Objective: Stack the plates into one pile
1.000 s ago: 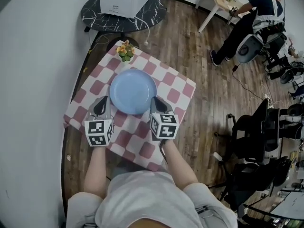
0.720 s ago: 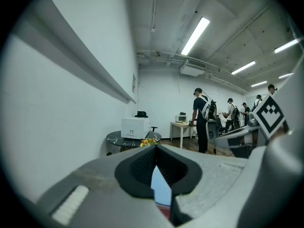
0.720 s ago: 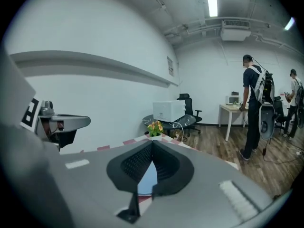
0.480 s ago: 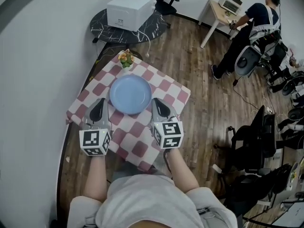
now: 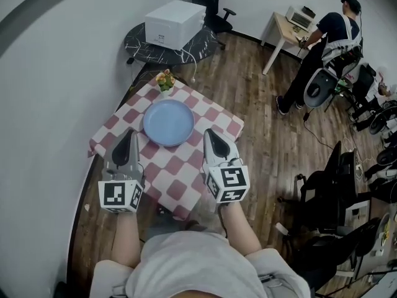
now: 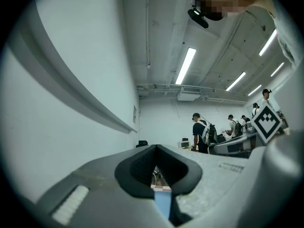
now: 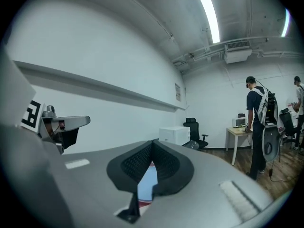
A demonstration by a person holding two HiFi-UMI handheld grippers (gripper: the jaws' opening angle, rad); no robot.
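Right claw (image 7: 152,148) across most of plate (image 7: 146,182)

Grey right gripper (image 7: 152,145), jaws together and empty; a round blue plate (image 7: 147,184) at six o'clock, a standing person (image 7: 257,127) at three.

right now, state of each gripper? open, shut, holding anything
Left gripper: jaws shut, holding nothing, clear of the blue plate.
Right gripper: jaws shut, holding nothing, also clear of the plate.
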